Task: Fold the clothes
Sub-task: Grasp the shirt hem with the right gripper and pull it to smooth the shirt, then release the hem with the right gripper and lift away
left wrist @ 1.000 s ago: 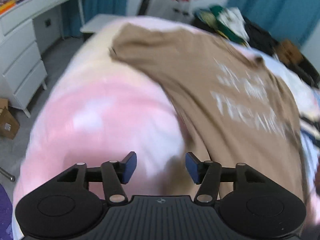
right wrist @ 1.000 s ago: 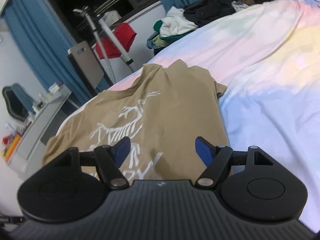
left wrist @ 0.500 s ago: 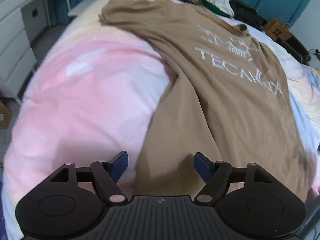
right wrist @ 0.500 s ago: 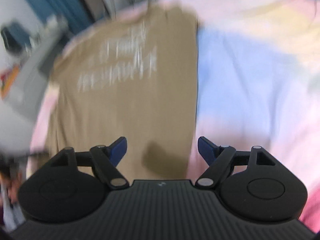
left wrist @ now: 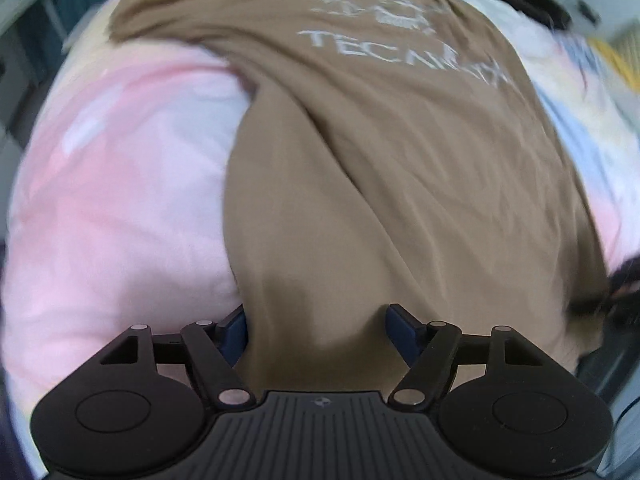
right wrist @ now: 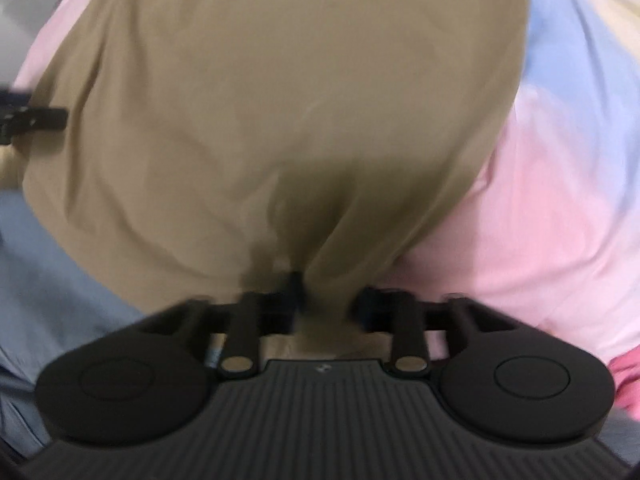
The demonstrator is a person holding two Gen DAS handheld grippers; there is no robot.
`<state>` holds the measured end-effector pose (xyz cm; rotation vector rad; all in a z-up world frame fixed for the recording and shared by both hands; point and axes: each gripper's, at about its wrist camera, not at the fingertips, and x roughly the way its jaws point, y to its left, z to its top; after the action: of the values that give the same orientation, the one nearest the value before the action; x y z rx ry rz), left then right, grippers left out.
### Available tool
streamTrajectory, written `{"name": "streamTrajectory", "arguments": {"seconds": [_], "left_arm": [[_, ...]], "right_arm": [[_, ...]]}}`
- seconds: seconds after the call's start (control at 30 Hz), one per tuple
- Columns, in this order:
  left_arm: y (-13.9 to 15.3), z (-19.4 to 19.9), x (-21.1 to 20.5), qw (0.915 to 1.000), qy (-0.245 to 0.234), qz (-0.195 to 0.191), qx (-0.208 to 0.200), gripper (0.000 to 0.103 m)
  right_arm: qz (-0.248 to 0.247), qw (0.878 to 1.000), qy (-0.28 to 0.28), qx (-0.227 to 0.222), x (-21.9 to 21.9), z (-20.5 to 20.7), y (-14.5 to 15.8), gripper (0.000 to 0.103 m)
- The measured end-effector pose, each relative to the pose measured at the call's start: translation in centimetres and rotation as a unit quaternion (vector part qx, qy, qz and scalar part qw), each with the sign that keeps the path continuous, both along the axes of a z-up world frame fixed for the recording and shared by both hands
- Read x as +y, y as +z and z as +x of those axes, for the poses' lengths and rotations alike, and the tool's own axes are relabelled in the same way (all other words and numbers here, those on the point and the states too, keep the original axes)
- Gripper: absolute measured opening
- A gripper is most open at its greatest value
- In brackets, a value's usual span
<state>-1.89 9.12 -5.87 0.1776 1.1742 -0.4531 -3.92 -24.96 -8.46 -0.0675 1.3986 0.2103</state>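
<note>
A tan T-shirt (left wrist: 380, 152) with white lettering lies flat on the bed, its hem nearest me. My left gripper (left wrist: 320, 326) stands open, its blue fingers on either side of the hem's left corner, cloth between them. In the right wrist view the same T-shirt (right wrist: 288, 100) fills the frame, blurred. My right gripper (right wrist: 326, 302) has its fingers drawn in on a bunched pinch of the hem near the right corner, and the fabric puckers toward them. The other gripper shows as a dark blur at the left edge (right wrist: 28, 120).
The bed cover (left wrist: 120, 184) is pink, white and pale blue (right wrist: 560, 160) and spreads out on both sides of the shirt. Dark clutter (left wrist: 532, 0) lies beyond the bed's far end. A pale cabinet edge sits at the far left.
Both grippers dropped down to the shirt's hem. The right fingers narrowed from wide open onto the cloth. The left fingers stayed wide apart and now straddle the hem.
</note>
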Motion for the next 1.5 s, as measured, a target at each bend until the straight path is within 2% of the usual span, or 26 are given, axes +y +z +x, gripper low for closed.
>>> {"name": "streamTrajectory", "arguments": {"seconds": [0.07, 0.1, 0.17, 0.27, 0.33, 0.43, 0.5, 0.57, 0.6, 0.67, 0.73, 0.77, 0.83, 0.93, 1.0, 1.03, 1.1, 1.2, 1.3, 1.37, 1.43, 1.47, 1.5], "left_arm": [[1.3, -1.0, 0.5, 0.9997, -0.003, -0.003, -0.023, 0.076], [2.0, -1.3, 1.0, 0.9993, 0.006, -0.008, -0.036, 0.08], [3.3, -2.0, 1.9, 0.9976, 0.026, -0.021, -0.061, 0.081], [3.9, -2.0, 2.2, 0.9971, 0.02, -0.061, -0.04, 0.081], [3.3, -1.7, 1.2, 0.9983, 0.021, -0.053, -0.014, 0.081], [0.9, -0.7, -0.8, 0.9982, 0.029, -0.038, 0.036, 0.08], [-0.4, -0.4, -2.2, 0.9985, 0.036, -0.006, 0.04, 0.08], [-0.7, -0.6, -3.3, 0.999, 0.032, 0.021, 0.023, 0.079], [-0.6, -0.6, -3.5, 0.999, 0.035, 0.025, 0.014, 0.073], [-0.1, -0.9, -3.3, 0.9986, 0.046, 0.028, -0.002, 0.053], [0.8, -1.2, -2.8, 0.9983, 0.051, 0.024, -0.012, 0.02], [1.4, -1.3, -2.5, 0.9985, 0.051, 0.014, -0.011, 0.008], [2.8, -1.8, -2.4, 0.9981, 0.059, -0.015, -0.01, 0.005], [5.7, -2.3, -0.2, 0.9928, 0.079, -0.09, 0.011, 0.005], [7.2, -2.5, 1.9, 0.9869, 0.101, -0.123, 0.026, 0.005], [7.5, -2.5, 2.7, 0.9858, 0.109, -0.124, 0.03, 0.005], [7.4, -2.4, 3.8, 0.9852, 0.123, -0.112, 0.039, 0.005], [5.5, -2.2, 3.5, 0.9869, 0.134, -0.067, 0.058, 0.005], [3.7, -1.6, 2.7, 0.9891, 0.131, -0.033, 0.058, 0.007], [3.6, -1.7, 2.3, 0.9917, 0.118, -0.014, 0.049, 0.012], [4.6, -1.9, 2.2, 0.993, 0.113, -0.009, 0.032, 0.028], [5.3, -2.0, 2.2, 0.9933, 0.113, -0.01, 0.021, 0.034], [6.0, -2.0, 2.2, 0.9935, 0.113, -0.01, 0.01, 0.046]], "right_arm": [[0.004, 1.0, 0.011, -0.013, -0.2, -0.6, 1.2, 0.012], [0.009, 1.0, 0.013, -0.02, -0.5, -1.0, 1.9, 0.011], [0.02, 0.999, 0.013, -0.039, -1.4, -1.8, 3.7, 0.01], [0.033, 0.997, 0.007, -0.069, -2.9, -2.7, 6.3, 0.009], [0.038, 0.996, 0.005, -0.081, -3.5, -3.1, 7.4, 0.009], [0.036, 0.995, 0.006, -0.089, -4.0, -3.6, 7.9, 0.009], [0.037, 0.995, 0.005, -0.092, -4.4, -3.8, 7.8, 0.009], [0.04, 0.995, 0.003, -0.094, -4.1, -4.1, 7.9, 0.009], [0.04, 0.995, 0.003, -0.094, -3.7, -3.9, 7.7, 0.009], [0.039, 0.995, 0.004, -0.095, -3.8, -3.7, 7.7, 0.009], [0.038, 0.995, 0.005, -0.095, -3.9, -3.5, 7.7, 0.009], [0.037, 0.995, 0.006, -0.095, -4.0, -3.4, 7.7, 0.009], [0.036, 0.995, 0.007, -0.096, -4.2, -3.3, 7.7, 0.009], [0.035, 0.994, 0.014, -0.101, -4.3, -3.2, 8.3, 0.009], [0.042, 0.994, 0.019, -0.104, -4.3, -3.3, 9.0, 0.009], [0.049, 0.994, 0.024, -0.099, -4.2, -3.4, 9.0, 0.009], [0.06, 0.994, 0.035, -0.087, -3.7, -3.5, 8.7, 0.009], [0.056, 0.995, 0.055, -0.068, -2.4, -3.5, 6.8, 0.01], [0.041, 0.996, 0.062, -0.054, -1.5, -3.2, 5.0, 0.012], [0.056, 0.996, 0.048, -0.048, -2.2, -3.0, 5.1, 0.015], [0.093, 0.994, 0.023, -0.053, -4.0, -2.8, 6.3, 0.026], [0.114, 0.992, 0.01, -0.057, -5.0, -2.7, 7.0, 0.036], [0.135, 0.989, -0.004, -0.065, -6.0, -2.6, 7.8, 0.044]]}}
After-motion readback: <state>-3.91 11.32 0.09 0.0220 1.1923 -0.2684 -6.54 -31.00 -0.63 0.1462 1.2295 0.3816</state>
